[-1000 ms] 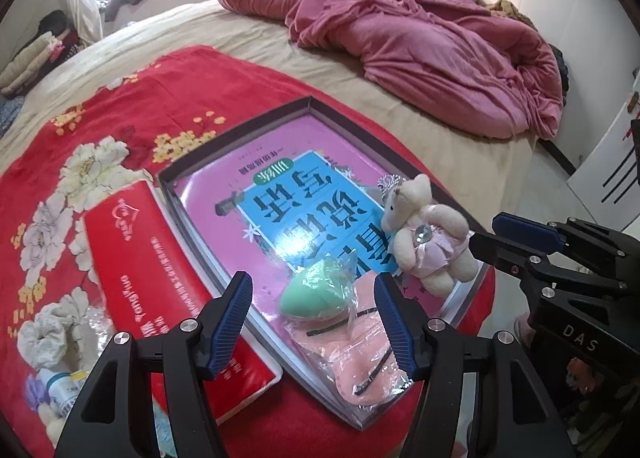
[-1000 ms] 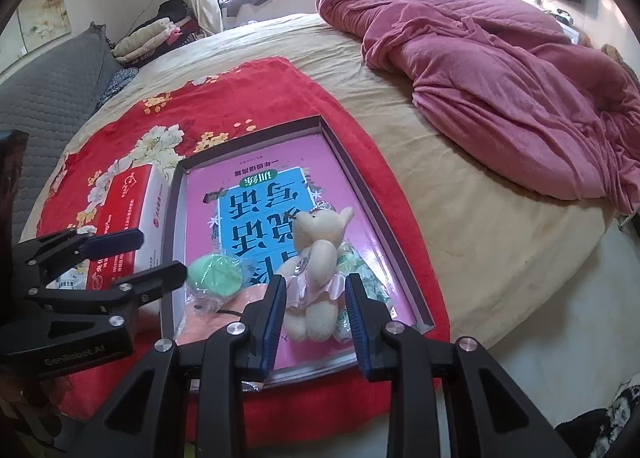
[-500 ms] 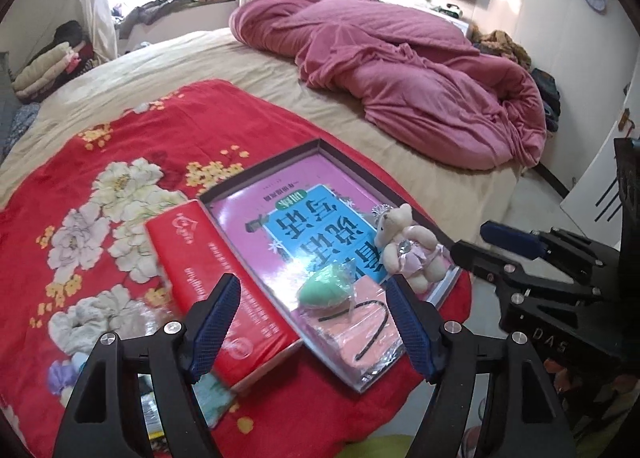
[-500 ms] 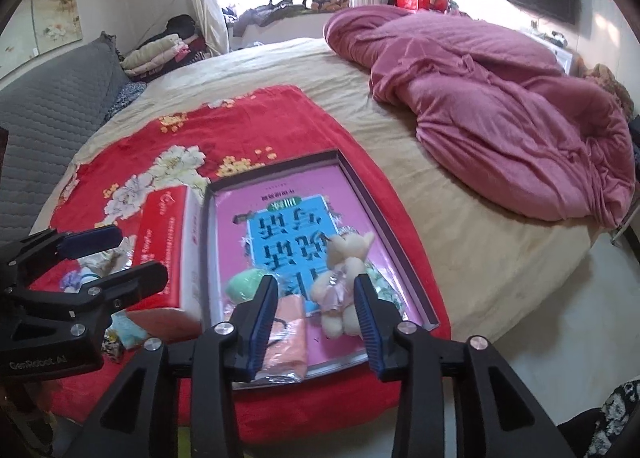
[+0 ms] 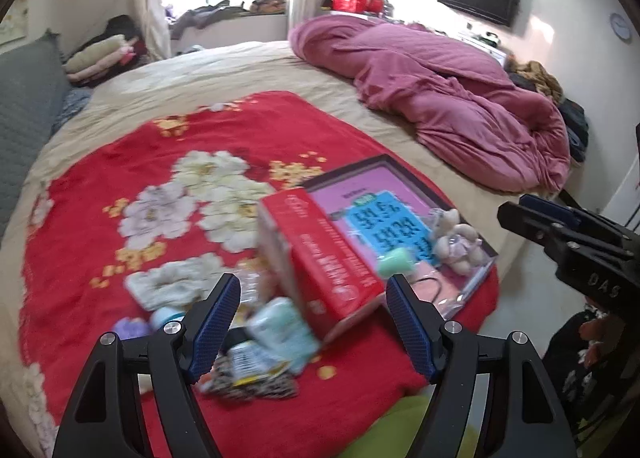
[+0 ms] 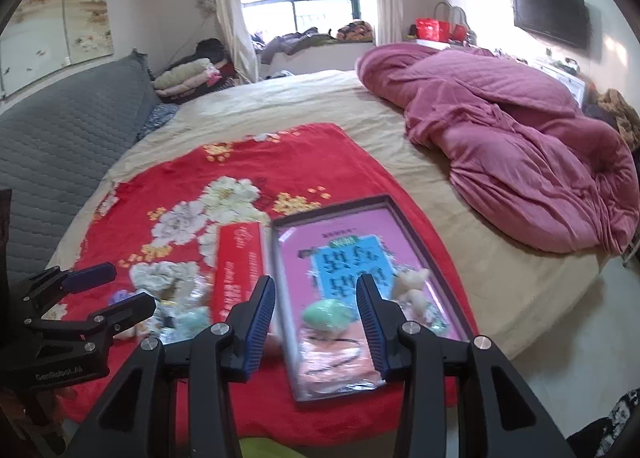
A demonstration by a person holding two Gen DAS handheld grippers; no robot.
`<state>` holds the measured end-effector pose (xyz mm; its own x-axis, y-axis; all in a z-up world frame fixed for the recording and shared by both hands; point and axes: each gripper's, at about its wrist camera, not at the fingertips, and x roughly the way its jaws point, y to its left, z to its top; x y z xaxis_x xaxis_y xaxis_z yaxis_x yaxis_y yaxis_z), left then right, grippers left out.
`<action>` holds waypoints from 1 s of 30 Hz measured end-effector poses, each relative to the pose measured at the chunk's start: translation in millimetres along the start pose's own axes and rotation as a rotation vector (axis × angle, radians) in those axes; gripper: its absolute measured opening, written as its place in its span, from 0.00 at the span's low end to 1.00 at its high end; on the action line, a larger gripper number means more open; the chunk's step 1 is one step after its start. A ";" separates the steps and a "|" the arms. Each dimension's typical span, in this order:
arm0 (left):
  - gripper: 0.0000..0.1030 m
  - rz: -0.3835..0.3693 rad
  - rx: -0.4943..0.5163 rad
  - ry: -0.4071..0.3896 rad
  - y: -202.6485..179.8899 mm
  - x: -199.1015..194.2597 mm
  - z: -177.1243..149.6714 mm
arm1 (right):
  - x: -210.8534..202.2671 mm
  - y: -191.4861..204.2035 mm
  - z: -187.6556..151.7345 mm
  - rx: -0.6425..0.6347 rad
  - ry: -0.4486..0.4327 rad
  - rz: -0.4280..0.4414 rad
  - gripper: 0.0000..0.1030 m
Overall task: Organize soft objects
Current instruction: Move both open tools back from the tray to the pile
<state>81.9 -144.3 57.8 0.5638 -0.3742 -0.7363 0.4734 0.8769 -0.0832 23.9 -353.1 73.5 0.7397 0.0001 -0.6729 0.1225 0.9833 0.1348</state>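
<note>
A shallow tray [image 5: 408, 174] [image 6: 424, 234] with a pink and blue book in it lies on the red flowered blanket. In it sit a small plush bear [image 5: 456, 242] [image 6: 412, 290], a green sponge [image 5: 394, 262] [image 6: 326, 312] and a pink bagged item [image 6: 340, 362]. My left gripper [image 5: 312, 322] is open and empty, held back above the blanket's near edge. My right gripper [image 6: 316, 322] is open and empty, held back above the tray's near end. Each gripper shows at the side of the other's view.
A red tissue box [image 5: 320, 254] [image 6: 240, 258] lies left of the tray. A white scrunchie [image 5: 172, 286] and several small packets [image 5: 256, 354] lie by the blanket's near edge. A crumpled pink duvet [image 5: 452, 98] covers the bed's far right. The bed edge and floor are at right.
Both grippers have pulled back and up from the tray, so more of the bed shows. The left view has swung left toward the tissue box and small packets. The right jaws have opened wider.
</note>
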 end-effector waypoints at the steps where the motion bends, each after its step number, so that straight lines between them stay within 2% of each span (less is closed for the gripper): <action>1: 0.74 0.013 -0.009 -0.006 7.9 -4.9 -0.8 | -2.8 8.0 0.8 -0.007 -0.008 0.016 0.41; 6: 0.74 0.074 -0.059 -0.030 52.7 -30.6 -6.3 | -9.2 41.5 0.8 -0.031 -0.021 0.058 0.41; 13: 0.75 0.108 -0.114 -0.051 92.0 -56.0 -17.5 | -14.8 82.6 -2.4 -0.077 -0.024 0.102 0.41; 30: 0.75 0.145 -0.181 -0.068 138.5 -86.1 -48.0 | -18.1 143.6 -9.9 -0.158 -0.001 0.153 0.42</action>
<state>66.5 23.9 77.5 0.6640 -0.2549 -0.7029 0.2591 0.9603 -0.1036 21.6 -210.0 97.8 0.7425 0.1517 -0.6524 -0.0969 0.9881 0.1194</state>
